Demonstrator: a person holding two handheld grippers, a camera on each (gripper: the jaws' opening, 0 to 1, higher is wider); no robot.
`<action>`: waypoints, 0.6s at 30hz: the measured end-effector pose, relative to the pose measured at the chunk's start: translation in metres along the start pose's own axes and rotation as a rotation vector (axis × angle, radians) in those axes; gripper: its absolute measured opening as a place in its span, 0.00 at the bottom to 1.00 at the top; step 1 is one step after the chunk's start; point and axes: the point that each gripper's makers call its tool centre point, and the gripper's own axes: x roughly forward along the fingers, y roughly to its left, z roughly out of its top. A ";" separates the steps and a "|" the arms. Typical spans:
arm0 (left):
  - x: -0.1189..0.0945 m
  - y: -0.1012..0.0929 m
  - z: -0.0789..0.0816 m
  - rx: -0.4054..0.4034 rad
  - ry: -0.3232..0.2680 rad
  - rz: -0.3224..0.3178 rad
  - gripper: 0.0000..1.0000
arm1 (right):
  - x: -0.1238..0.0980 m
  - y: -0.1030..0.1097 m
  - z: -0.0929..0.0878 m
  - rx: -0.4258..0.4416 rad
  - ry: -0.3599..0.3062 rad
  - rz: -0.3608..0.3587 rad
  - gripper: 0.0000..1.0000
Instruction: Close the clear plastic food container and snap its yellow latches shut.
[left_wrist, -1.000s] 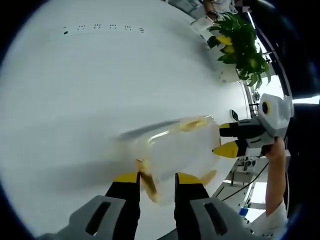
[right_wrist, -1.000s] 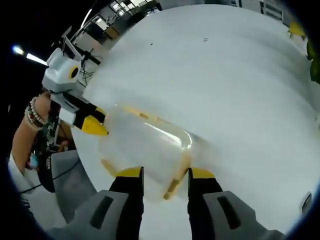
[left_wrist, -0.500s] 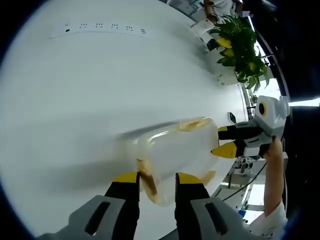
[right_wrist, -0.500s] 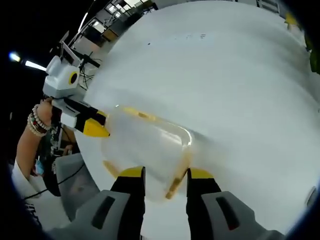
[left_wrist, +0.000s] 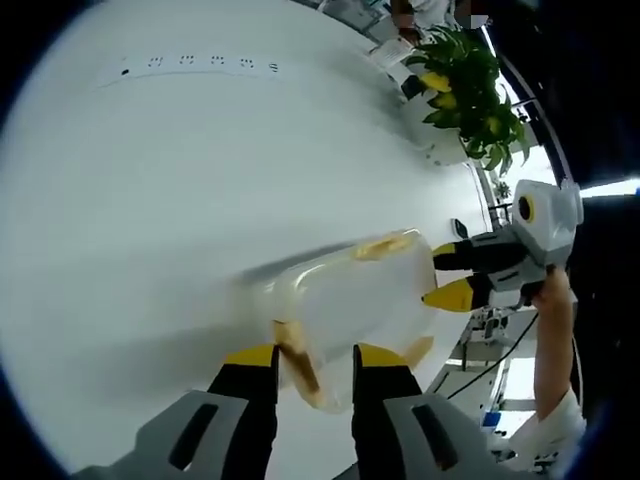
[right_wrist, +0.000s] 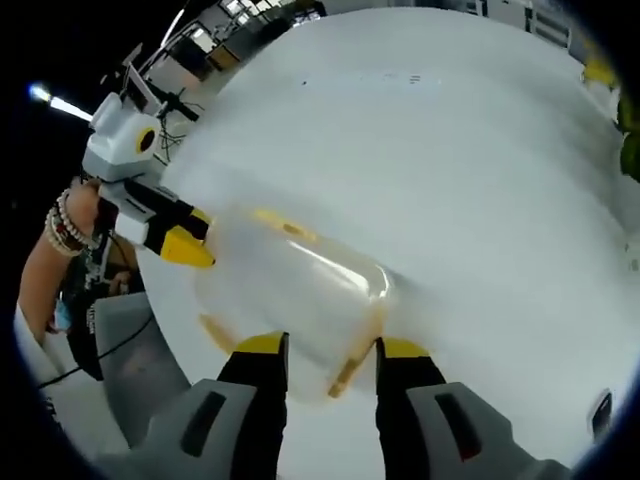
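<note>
The clear plastic food container (left_wrist: 350, 300) lies on the white table (left_wrist: 170, 180), lid on. The left gripper (left_wrist: 314, 358) is at one short end — its jaws sit a little apart, one on each side of a yellow latch (left_wrist: 297, 362). The right gripper (right_wrist: 330, 350) is at the other short end, its jaws also a little apart around that end's yellow latch (right_wrist: 352, 362). I cannot tell if either one squeezes its latch. Far from the container, past it, a green plant (left_wrist: 465, 85) stands at the table's edge.
</note>
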 end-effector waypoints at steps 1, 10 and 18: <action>0.000 0.000 0.000 0.010 -0.005 0.004 0.21 | 0.000 -0.001 0.002 -0.035 0.010 -0.018 0.31; -0.003 0.000 0.006 0.202 -0.078 0.071 0.23 | -0.006 0.001 0.011 -0.359 0.021 -0.144 0.36; -0.009 -0.006 0.017 0.531 -0.160 0.194 0.25 | -0.004 0.023 0.003 -0.639 0.100 -0.212 0.21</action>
